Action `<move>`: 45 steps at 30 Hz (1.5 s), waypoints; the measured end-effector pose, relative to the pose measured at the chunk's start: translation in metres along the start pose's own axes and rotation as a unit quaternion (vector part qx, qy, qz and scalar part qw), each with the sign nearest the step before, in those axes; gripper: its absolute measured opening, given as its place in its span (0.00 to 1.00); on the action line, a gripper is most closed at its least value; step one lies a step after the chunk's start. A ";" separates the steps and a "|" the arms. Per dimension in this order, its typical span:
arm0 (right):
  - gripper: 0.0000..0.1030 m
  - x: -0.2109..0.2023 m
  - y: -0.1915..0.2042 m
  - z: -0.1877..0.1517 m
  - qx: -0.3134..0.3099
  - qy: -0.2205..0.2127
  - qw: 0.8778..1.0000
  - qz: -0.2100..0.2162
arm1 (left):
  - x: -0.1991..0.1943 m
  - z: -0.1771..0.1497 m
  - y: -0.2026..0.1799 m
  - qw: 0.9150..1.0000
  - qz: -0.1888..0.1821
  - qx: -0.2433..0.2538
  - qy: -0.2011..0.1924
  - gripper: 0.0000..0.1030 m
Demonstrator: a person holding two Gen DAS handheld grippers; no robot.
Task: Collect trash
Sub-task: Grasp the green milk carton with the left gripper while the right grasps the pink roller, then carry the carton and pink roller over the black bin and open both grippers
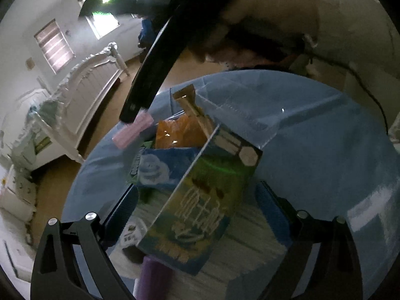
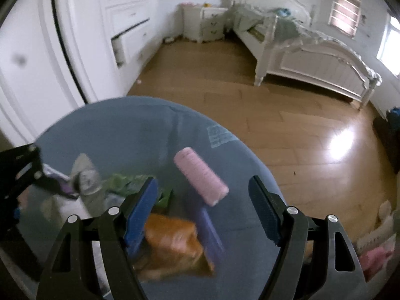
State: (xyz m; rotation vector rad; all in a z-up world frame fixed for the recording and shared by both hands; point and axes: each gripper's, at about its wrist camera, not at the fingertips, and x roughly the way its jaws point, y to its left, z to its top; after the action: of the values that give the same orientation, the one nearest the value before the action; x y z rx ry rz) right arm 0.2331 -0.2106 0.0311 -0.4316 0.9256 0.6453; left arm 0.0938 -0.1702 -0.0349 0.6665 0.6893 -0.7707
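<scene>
A blue trash bag lies open below both grippers. It holds a green and yellow carton, a blue wrapper, an orange wrapper and a purple roll. My left gripper is open on either side of the carton, not closed on it. My right gripper is open above the bag. A pink roll is in the air between its fingers, loose; it also shows in the left wrist view by the right gripper's black finger. The orange wrapper lies below.
A white bed stands on the wooden floor beyond the bag. White cabinets are to the left, a white nightstand at the far wall. Soft toys lie at the right.
</scene>
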 end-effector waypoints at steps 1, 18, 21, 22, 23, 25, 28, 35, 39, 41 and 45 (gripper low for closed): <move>0.61 0.008 0.000 0.003 -0.007 0.010 1.000 -0.001 | 0.001 0.001 0.002 1.000 -0.008 -0.008 -0.001 0.79; 0.32 -0.013 -0.010 -0.005 0.079 -0.030 0.994 0.064 | -0.018 -0.007 0.026 0.991 -0.047 -0.123 -0.039 0.61; 0.32 -0.056 -0.018 -0.018 0.136 -0.096 0.981 0.098 | -0.030 -0.009 0.028 0.986 -0.046 -0.152 -0.055 0.60; 0.32 -0.071 -0.019 -0.025 0.156 -0.119 0.974 0.111 | -0.035 -0.008 0.029 0.984 -0.047 -0.161 -0.060 0.60; 0.32 -0.086 -0.020 -0.035 0.176 -0.142 0.966 0.124 | -0.040 -0.007 0.028 0.982 -0.049 -0.172 -0.066 0.60; 0.32 -0.112 -0.022 -0.052 0.206 -0.180 0.952 0.139 | -0.047 -0.004 0.027 0.980 -0.047 -0.181 -0.074 0.60; 0.32 -0.146 -0.027 -0.078 0.239 -0.225 0.933 0.150 | -0.055 0.008 0.019 0.977 -0.046 -0.189 -0.087 0.59; 0.32 -0.199 -0.042 -0.167 0.317 -0.291 0.895 0.115 | -0.063 0.045 -0.006 0.968 -0.063 -0.208 -0.125 0.59; 0.32 -0.215 -0.060 -0.226 0.370 -0.303 0.876 0.068 | -0.052 0.073 -0.022 0.965 -0.076 -0.211 -0.135 0.59; 0.32 -0.221 -0.069 -0.255 0.394 -0.303 0.867 0.043 | -0.043 0.092 -0.031 0.964 -0.087 -0.209 -0.141 0.59; 0.32 -0.221 -0.087 -0.303 0.438 -0.302 0.846 0.022 | -0.024 0.122 -0.049 0.960 -0.116 -0.206 -0.148 0.59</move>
State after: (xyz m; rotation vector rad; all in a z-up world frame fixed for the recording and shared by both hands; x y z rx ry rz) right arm 0.0157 -0.5271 0.0597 0.5984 0.5298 0.3010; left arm 0.0790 -0.2784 0.0425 0.0872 0.6316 -0.8860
